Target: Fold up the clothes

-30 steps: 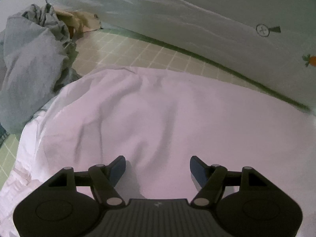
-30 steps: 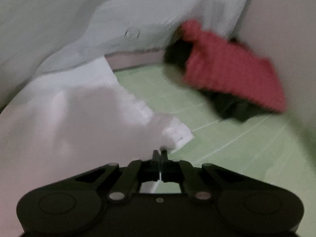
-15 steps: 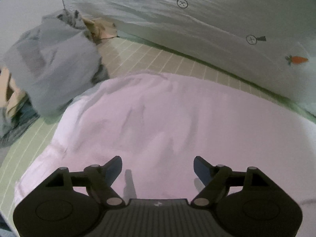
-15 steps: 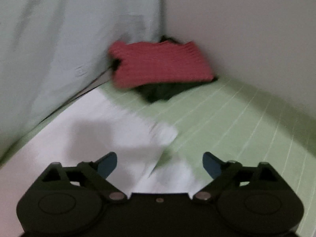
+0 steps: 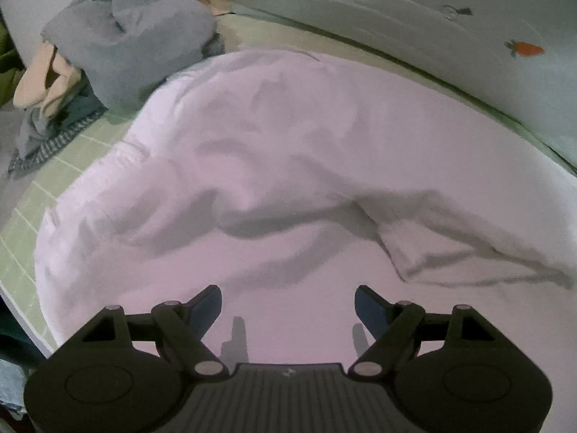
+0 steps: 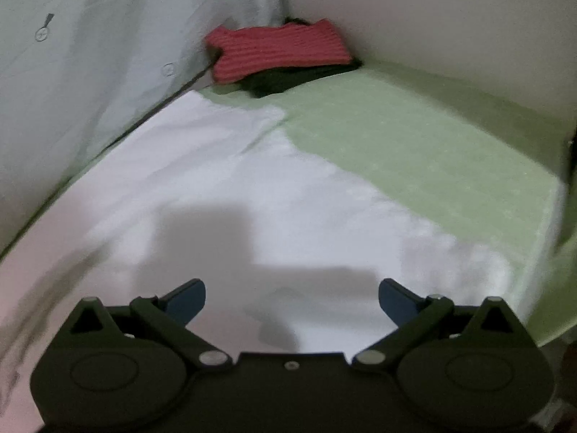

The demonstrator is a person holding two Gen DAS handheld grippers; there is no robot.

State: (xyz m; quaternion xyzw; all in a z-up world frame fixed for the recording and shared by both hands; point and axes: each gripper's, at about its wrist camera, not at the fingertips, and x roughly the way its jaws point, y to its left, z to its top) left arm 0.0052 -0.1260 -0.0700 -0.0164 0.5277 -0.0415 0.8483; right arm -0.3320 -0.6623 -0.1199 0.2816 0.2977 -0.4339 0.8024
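A large pale pink-white garment [image 5: 274,151] lies spread on the green mat, with a folded flap and creases at its right side [image 5: 450,249]. My left gripper [image 5: 288,306] is open and empty just above its near part. The same garment shows in the right wrist view [image 6: 252,198], its edge lying against the green mat [image 6: 414,137]. My right gripper [image 6: 292,299] is open and empty above the cloth.
A heap of grey, beige and striped clothes [image 5: 119,36] lies at the far left. A folded red knit on dark clothing [image 6: 281,54] sits in the far corner. A pale sheet with small prints [image 5: 450,11] hangs along the back. The mat's edge drops off at right [image 6: 555,216].
My right gripper let go of the garment's corner, opened and drew back. My left gripper stayed open and pulled back and up; a fold now shows on the garment's right side.
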